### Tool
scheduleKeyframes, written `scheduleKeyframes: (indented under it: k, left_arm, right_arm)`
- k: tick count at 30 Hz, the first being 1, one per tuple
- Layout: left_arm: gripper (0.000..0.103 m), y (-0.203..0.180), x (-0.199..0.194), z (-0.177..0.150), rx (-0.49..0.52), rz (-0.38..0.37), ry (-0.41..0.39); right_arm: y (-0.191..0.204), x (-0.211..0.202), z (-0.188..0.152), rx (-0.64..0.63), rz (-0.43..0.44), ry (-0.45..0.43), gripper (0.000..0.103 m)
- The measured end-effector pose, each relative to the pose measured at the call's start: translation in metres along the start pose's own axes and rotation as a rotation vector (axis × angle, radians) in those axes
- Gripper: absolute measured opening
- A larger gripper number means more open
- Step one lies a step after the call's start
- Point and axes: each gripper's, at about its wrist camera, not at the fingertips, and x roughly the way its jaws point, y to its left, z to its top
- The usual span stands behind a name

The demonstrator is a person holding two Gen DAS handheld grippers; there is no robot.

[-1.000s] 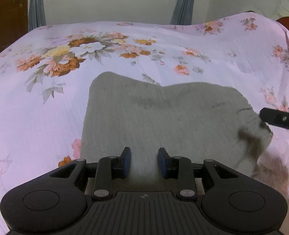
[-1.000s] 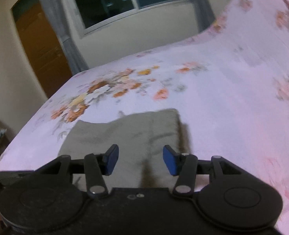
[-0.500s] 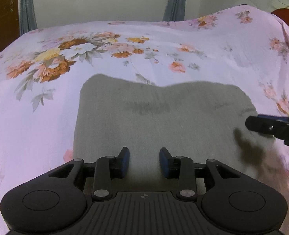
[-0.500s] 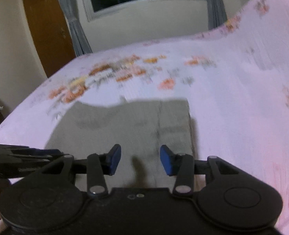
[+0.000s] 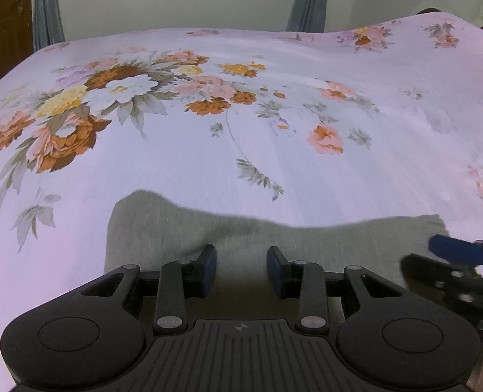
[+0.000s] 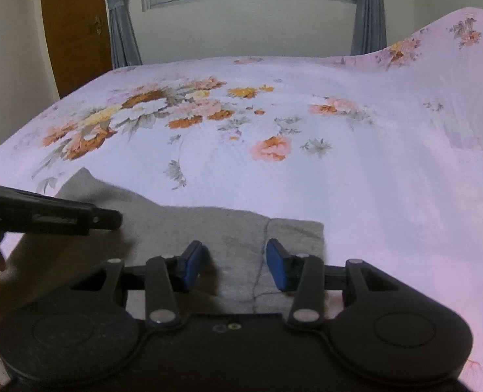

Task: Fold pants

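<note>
The grey pants (image 5: 241, 238) lie folded flat on the pink floral bed sheet (image 5: 241, 150), near the bed's front edge. My left gripper (image 5: 241, 269) is open and empty just above the pants' near part. My right gripper (image 6: 235, 266) is open and empty over the pants (image 6: 228, 228), near their right end by a seam. The right gripper also shows at the right edge of the left wrist view (image 5: 454, 261). The left gripper shows as a dark bar at the left of the right wrist view (image 6: 55, 217).
The bed sheet rises into a hump at the far right (image 6: 454, 49). A window with grey curtains (image 6: 369, 9) and a wooden door (image 6: 74, 26) stand behind the bed. The sheet (image 6: 307, 130) spreads beyond the pants.
Both grippers have drawn back toward the bed's front edge, so less of the pants shows ahead of them. The right gripper has levelled out. Both stay open.
</note>
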Motion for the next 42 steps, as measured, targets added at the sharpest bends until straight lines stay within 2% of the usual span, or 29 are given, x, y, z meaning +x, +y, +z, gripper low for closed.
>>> scheduleKeyframes:
  k: [4, 8, 15, 20, 26, 32, 37, 42]
  left_arm:
    - [0.036, 0.004, 0.003, 0.003, -0.032, -0.007, 0.008]
    - [0.036, 0.003, -0.011, -0.008, -0.006, -0.014, 0.004]
    - [0.04, 0.004, -0.043, -0.043, 0.002, -0.025, 0.002]
    - [0.051, -0.004, -0.065, -0.068, 0.021, -0.033, 0.008]
    - [0.056, -0.02, -0.089, -0.099, 0.084, -0.016, -0.011]
    - [0.056, -0.02, -0.107, -0.107, 0.041, -0.014, -0.011]
    - [0.056, -0.023, -0.115, -0.117, 0.044, 0.002, -0.018]
    - [0.056, -0.024, -0.122, -0.12, 0.048, 0.008, -0.027]
  right_arm:
    - [0.002, -0.01, 0.014, 0.029, 0.018, -0.058, 0.046]
    - [-0.001, 0.004, -0.004, 0.009, -0.014, 0.026, 0.046]
    - [0.002, -0.036, -0.005, 0.06, 0.027, -0.05, 0.046]
    - [0.012, -0.056, -0.028, 0.008, 0.037, -0.029, 0.047]
    - [0.016, -0.067, -0.062, -0.022, 0.007, 0.014, 0.047]
    - [0.021, -0.095, -0.055, 0.003, 0.029, -0.039, 0.048]
    - [0.023, -0.082, -0.074, -0.035, 0.003, 0.05, 0.051]
    - [0.022, -0.099, -0.072, 0.006, 0.024, 0.005, 0.051]
